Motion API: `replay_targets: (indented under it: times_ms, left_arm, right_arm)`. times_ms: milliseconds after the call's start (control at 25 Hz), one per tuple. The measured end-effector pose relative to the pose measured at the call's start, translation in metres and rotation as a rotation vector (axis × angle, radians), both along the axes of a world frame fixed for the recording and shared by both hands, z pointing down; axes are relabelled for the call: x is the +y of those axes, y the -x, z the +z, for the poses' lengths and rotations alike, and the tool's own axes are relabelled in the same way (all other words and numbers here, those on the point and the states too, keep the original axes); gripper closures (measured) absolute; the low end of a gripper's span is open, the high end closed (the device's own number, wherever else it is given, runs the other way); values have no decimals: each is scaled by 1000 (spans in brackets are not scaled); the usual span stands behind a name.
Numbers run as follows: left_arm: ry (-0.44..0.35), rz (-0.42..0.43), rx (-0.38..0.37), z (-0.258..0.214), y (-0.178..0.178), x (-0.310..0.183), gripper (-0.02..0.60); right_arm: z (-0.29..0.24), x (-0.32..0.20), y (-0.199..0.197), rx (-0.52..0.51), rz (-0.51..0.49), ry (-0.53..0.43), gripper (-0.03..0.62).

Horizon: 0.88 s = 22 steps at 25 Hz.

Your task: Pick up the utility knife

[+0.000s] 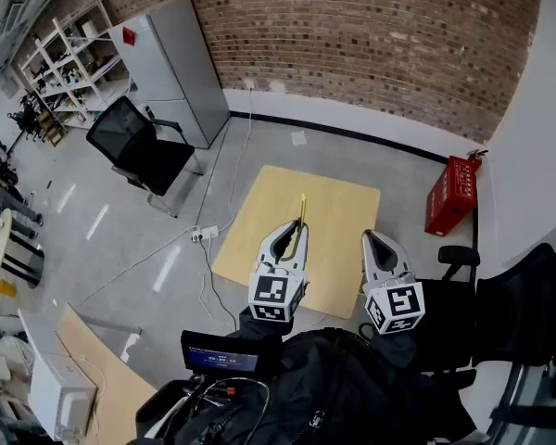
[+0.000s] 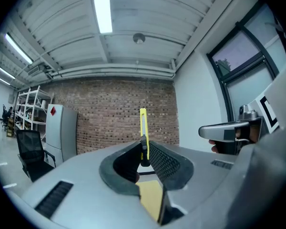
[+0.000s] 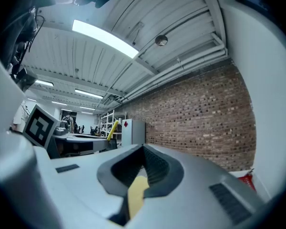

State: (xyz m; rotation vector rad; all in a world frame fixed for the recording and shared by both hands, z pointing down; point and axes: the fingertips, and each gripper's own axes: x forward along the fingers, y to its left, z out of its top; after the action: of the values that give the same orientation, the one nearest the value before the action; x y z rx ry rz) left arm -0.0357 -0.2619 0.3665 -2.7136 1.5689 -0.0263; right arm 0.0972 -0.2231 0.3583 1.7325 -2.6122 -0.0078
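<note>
My left gripper (image 1: pixel 295 232) is clamped on the yellow knife (image 1: pixel 302 207), up above the table (image 1: pixel 343 202). My right gripper (image 1: pixel 370 239) is pinched together, empty. The pick-up looks done; next I should just hold it steady

No legible text, numbers or brands anywhere.

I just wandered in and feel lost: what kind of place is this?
Probably a lab or workshop in an industrial building: bare brick wall, metal shelving loaded with gear, and an office chair on a concrete floor.
</note>
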Motion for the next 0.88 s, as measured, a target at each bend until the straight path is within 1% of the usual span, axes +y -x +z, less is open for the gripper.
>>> replay_targets:
  times_ms: [360, 880]
  left_arm:
    - [-26, -9, 7, -11, -1, 0, 523]
    - [-19, -29, 8, -7, 4, -4, 523]
  right_arm:
    - [-14, 0, 1, 30, 2, -60, 589]
    - [-13, 0, 2, 27, -4, -68, 589]
